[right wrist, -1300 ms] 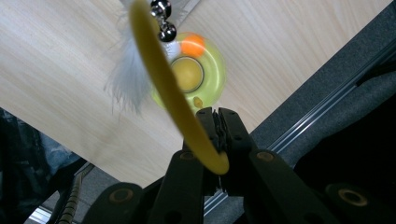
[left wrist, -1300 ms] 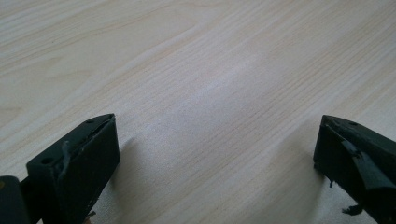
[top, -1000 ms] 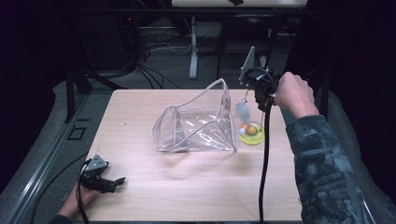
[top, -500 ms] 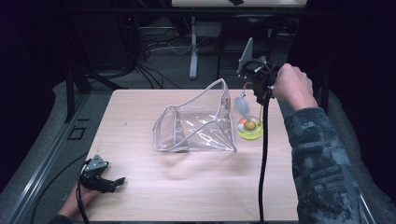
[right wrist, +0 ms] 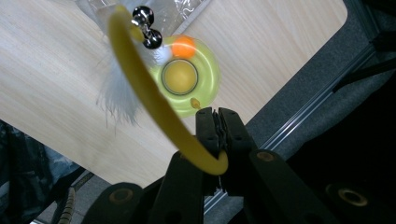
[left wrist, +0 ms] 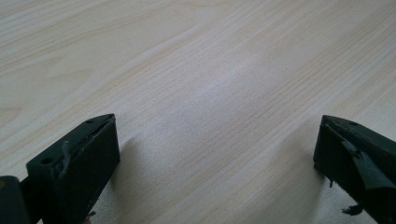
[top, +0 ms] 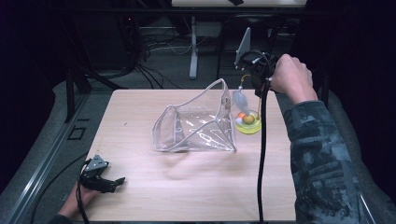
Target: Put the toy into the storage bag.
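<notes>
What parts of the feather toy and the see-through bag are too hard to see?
- Feather: blurred in the high view; its bells are too small there.
- Yellow wand: its end is hidden between the right gripper's jaws, right gripper view.
- Clear bag: cut off by the top edge, right gripper view.

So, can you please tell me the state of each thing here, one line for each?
Clear pouch: on the table, mouth open, empty as far as visible.
Yellow toy base: flat on the table, beside the pouch.
Yellow wand: lifted, feather hanging.
Right gripper: shut on the wand.
Left gripper: jaws open, holding nothing.
</notes>
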